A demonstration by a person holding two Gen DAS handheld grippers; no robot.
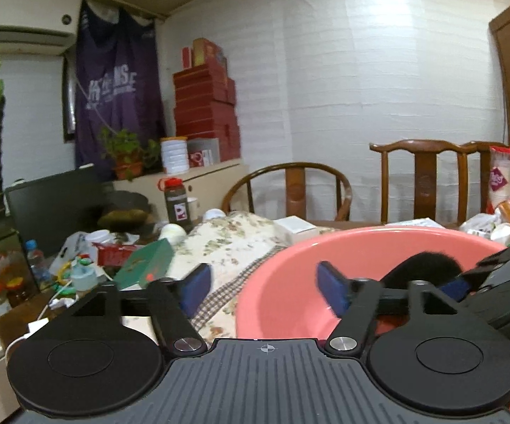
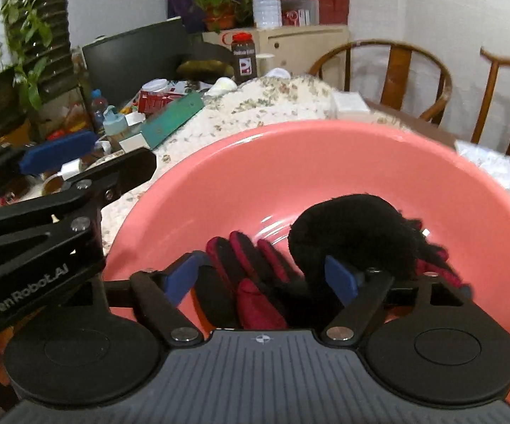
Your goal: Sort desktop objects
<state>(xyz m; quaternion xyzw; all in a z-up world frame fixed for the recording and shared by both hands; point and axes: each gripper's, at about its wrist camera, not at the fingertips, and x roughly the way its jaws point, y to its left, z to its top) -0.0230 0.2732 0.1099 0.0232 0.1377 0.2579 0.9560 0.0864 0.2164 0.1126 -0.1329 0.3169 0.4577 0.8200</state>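
Note:
A pink plastic basin sits on the flowered tablecloth. Inside it lie a red-and-black glove and a black fuzzy item, touching each other. My right gripper hangs over the basin's near side, open, with the glove lying under the gap between its blue pads and not pinched. My left gripper is open too, over the basin's left rim, with nothing between its pads. In the left wrist view only the top of the black fuzzy item shows. The left gripper's fingers show at the left of the right wrist view.
A flowered cloth covers the table. A green box, bottles, cups and small clutter crowd the left side. A white box lies behind the basin. Wooden chairs stand along the far edge, and a snack bag at far right.

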